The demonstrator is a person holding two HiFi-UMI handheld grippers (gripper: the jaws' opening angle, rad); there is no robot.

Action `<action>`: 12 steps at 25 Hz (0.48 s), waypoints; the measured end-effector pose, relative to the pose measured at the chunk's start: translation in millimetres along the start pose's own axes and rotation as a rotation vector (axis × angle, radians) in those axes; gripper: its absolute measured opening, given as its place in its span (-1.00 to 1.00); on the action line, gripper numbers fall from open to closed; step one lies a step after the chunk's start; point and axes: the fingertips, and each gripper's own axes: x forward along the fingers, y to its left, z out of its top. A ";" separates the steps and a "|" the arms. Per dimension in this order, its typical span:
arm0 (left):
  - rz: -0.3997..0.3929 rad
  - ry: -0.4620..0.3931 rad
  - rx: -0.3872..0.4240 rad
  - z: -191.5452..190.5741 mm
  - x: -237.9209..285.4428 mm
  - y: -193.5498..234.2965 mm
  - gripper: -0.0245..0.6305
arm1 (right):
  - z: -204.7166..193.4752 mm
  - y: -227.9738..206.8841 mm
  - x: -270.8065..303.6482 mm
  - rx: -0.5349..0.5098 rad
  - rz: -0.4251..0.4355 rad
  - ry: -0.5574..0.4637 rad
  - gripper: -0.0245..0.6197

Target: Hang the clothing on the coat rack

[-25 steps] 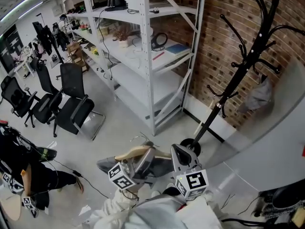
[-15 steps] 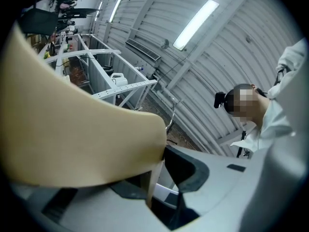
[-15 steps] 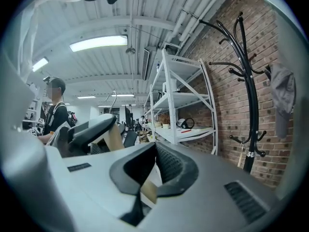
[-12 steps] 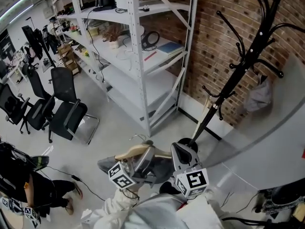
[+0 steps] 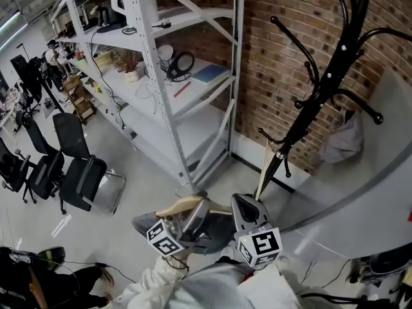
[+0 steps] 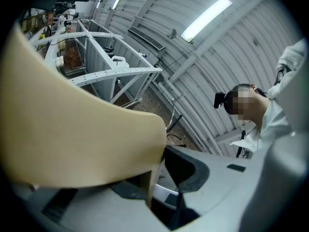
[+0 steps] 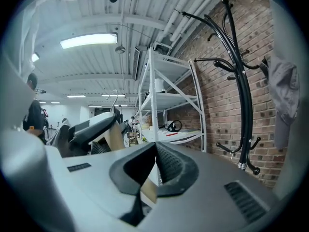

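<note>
- Grippers are both clamped on the wooden hanger at the lower centre of the head view: the left gripper near its middle, the right gripper pinching a thin end of it.
- Grey clothing is draped from the hanger, beneath and between the two grippers.
- The hanger's long axis is laid left to right across the frame, with its metal hook raised above.
- The coat rack is seen up and to the right, well apart; the right gripper is judged nearer.

pale wooden hanger carrying grey clothing, roughly level, low in front; black coat rack, upright by brick wall, well apart
</note>
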 end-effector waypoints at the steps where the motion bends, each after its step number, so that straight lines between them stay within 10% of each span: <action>1: -0.005 0.007 -0.003 -2.3 7.8 3.9 -0.60 | 0.8 -8.3 2.5 0.002 -0.009 0.001 -0.85; 12: -0.088 0.073 -0.048 -40.5 85.2 32.9 -0.59 | 4.7 -95.2 6.9 0.012 -0.113 -0.023 -0.85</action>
